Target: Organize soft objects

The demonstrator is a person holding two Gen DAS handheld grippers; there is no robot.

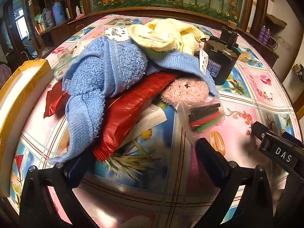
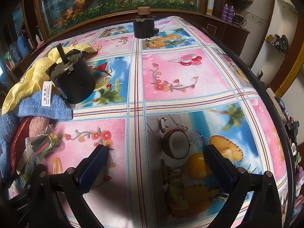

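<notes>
**Both tools released above the surface**

The left tool [image 1: 144, 163] and right tool [image 2: 155, 163] stand spread apart, grasping nothing. The blue towel [image 1: 98, 72] lies heaped near the surface's [image 2: 190, 95] left edge, under the yellow towel [image 1: 163, 34], over a red wrapper [image 1: 133, 110] and pink cloth [image 1: 186, 91], touching a black motor [image 1: 220, 60].

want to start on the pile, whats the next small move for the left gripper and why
Probably ease the open left gripper forward and close on the blue towel hanging nearest its fingers. It is soft, drapes over the red packet, and comes free first.
</notes>
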